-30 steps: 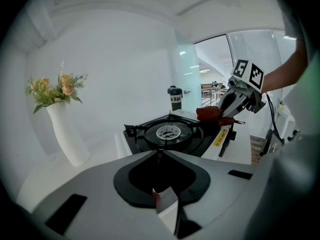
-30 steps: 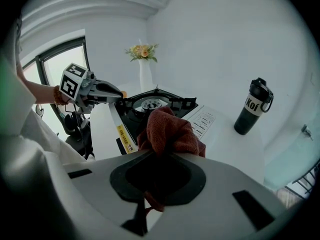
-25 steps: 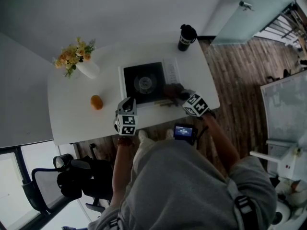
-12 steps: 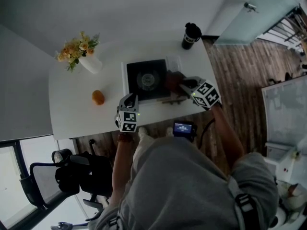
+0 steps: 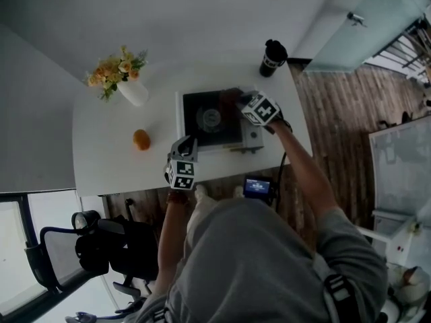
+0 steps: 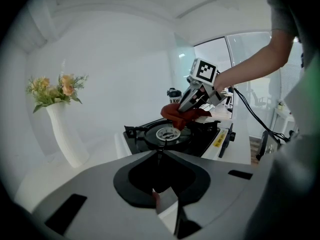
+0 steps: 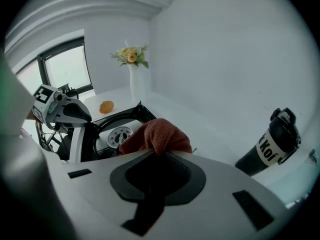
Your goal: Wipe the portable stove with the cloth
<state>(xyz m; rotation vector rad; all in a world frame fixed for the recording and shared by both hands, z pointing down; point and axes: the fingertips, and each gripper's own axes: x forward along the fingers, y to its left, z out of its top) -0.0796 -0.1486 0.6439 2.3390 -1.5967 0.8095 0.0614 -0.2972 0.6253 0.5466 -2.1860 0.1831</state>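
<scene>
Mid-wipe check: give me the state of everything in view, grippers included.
stove: level, burner uncovered.
cloth: bunched, clamped in the right gripper, over the stove.
right gripper: shut on cloth.
left gripper: shut, empty, near the stove's front edge.
bottle: upright, lid on.
vase: upright, holding flowers.
orange: resting, untouched.

Overhead, two opposed stove (image 5: 212, 118) close-ups

Shows rough, fuzzy terry in the rust-red cloth (image 7: 157, 134). Shows a glossy black top and a dull silvery metal burner (image 6: 167, 133) on the square portable stove (image 5: 212, 118). Shows smooth matt white across the counter (image 5: 114, 160); beyond its right edge, grained brown wooden floorboards (image 5: 337, 113).
</scene>
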